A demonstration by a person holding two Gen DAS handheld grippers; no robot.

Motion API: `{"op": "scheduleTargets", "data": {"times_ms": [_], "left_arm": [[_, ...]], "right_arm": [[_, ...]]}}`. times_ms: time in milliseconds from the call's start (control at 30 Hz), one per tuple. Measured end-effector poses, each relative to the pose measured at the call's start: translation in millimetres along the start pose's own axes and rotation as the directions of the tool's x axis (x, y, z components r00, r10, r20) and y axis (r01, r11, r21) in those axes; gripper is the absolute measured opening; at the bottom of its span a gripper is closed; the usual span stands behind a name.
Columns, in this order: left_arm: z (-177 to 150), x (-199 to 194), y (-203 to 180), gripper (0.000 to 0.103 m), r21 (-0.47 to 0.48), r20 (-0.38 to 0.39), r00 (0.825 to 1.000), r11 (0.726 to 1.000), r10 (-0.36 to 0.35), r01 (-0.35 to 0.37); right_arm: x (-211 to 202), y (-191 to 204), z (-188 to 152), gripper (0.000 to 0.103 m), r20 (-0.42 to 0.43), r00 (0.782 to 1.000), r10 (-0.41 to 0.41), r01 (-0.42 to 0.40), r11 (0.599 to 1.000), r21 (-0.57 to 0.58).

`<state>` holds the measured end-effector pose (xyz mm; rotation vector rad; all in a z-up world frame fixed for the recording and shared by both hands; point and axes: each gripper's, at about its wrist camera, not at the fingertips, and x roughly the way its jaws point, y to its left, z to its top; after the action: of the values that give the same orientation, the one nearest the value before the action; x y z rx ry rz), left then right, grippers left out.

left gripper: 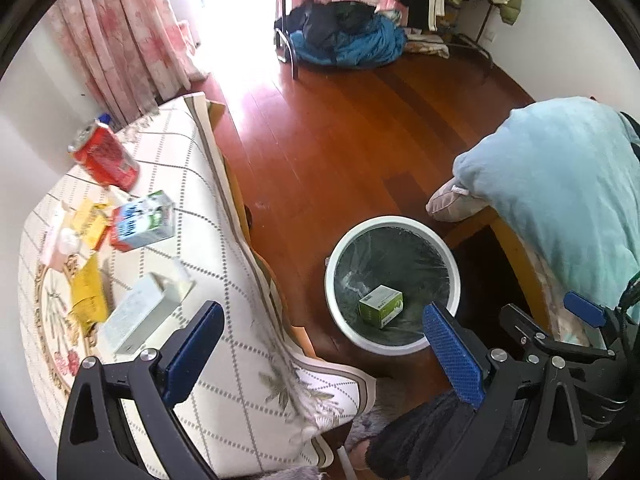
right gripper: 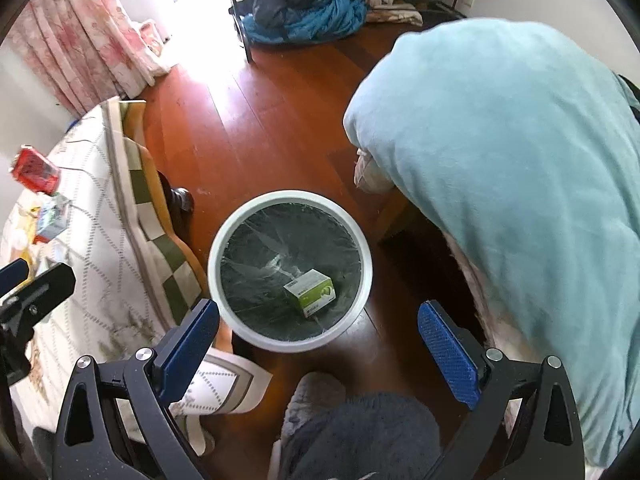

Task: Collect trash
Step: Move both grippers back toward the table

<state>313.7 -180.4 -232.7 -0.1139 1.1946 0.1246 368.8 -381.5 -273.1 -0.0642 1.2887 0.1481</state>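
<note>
A white round bin (left gripper: 332,248) with a black liner stands on the wood floor; a green and white box (left gripper: 380,305) lies in it. The bin (right gripper: 240,216) and the box (right gripper: 315,291) also show in the right wrist view. On the table are a red can (left gripper: 106,156), a blue and white carton (left gripper: 144,221), a white box (left gripper: 140,316) and yellow wrappers (left gripper: 90,292). My left gripper (left gripper: 324,344) is open and empty, between table edge and bin. My right gripper (right gripper: 320,340) is open and empty above the bin's near rim.
The table with a patterned cloth (left gripper: 224,352) fills the left. A chair draped in a light blue blanket (left gripper: 560,184) stands right of the bin. A pile of blue clothes (left gripper: 352,40) lies under a rack at the back. My slippered feet (right gripper: 360,428) are below.
</note>
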Motion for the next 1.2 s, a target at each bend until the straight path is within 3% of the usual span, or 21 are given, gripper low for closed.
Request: {"op": "scheduleTargets", "data": {"times_ms": [433, 633, 733, 867, 1000, 1200], "left_arm": [[-19, -99, 10, 0.101, 0.001, 0.145, 0.989, 1.000, -0.003, 0.003], [-16, -132, 40, 0.101, -0.029, 0.196, 0.981, 1.000, 0.010, -0.004], [-16, -138, 73, 0.101, -0.062, 0.203, 0.977, 0.997, 0.061, -0.050], [-24, -118, 127, 0.101, -0.100, 0.158, 0.973, 0.983, 0.171, -0.156], [-33, -61, 170, 0.101, -0.056, 0.057, 0.966, 0.967, 0.253, -0.250], [-25, 24, 179, 0.099, 0.131, -0.071, 0.977, 0.973, 0.202, -0.192]], "right_arm": [[-119, 6, -31, 0.101, 0.140, 0.989, 0.041, -0.043, 0.999, 0.013], [-165, 16, -31, 0.101, 0.188, 0.978, 0.092, -0.098, 0.995, 0.020], [-174, 33, -31, 0.101, 0.189, 0.973, 0.135, -0.140, 0.990, 0.010], [-155, 79, -30, 0.101, 0.147, 0.969, 0.198, -0.195, 0.980, -0.036], [-104, 135, -32, 0.101, 0.066, 0.973, 0.220, -0.216, 0.974, -0.073], [-18, 183, -30, 0.101, -0.063, 0.985, 0.161, -0.165, 0.983, -0.077]]}}
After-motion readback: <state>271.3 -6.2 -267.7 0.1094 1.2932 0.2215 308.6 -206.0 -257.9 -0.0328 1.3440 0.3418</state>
